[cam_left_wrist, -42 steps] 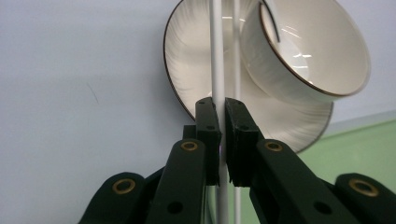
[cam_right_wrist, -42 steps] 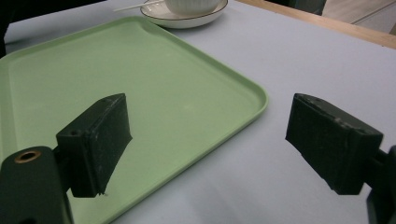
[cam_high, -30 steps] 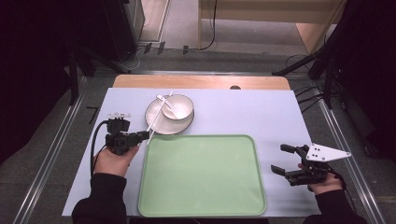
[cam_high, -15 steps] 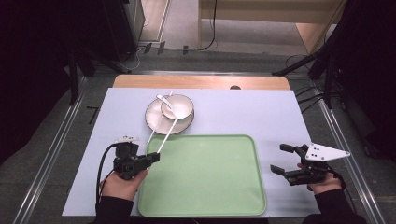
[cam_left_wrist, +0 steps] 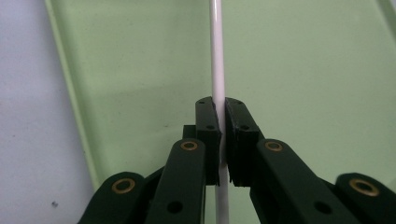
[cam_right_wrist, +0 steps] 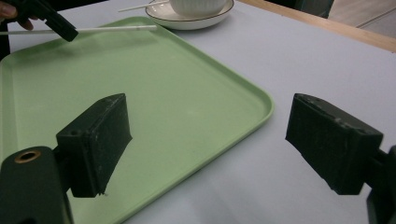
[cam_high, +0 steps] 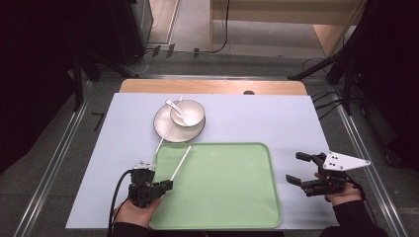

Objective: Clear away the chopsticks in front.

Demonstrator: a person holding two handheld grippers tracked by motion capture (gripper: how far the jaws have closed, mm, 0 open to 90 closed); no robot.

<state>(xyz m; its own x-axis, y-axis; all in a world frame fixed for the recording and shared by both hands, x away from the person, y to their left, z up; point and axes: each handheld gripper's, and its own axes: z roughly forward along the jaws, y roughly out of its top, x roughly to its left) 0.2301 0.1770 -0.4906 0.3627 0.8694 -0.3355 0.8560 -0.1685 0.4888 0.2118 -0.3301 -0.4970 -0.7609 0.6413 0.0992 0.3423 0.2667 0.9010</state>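
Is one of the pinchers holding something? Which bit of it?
Yes. The left gripper is shut on a white chopstick, pinching it near its lower end, over the green tray. The right gripper is open and holds nothing.

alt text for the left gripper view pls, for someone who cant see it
The left gripper is shut on a thin white chopstick, which runs straight up the frame over a pale green tray. The tray's raised rim and a strip of light blue table show at left.
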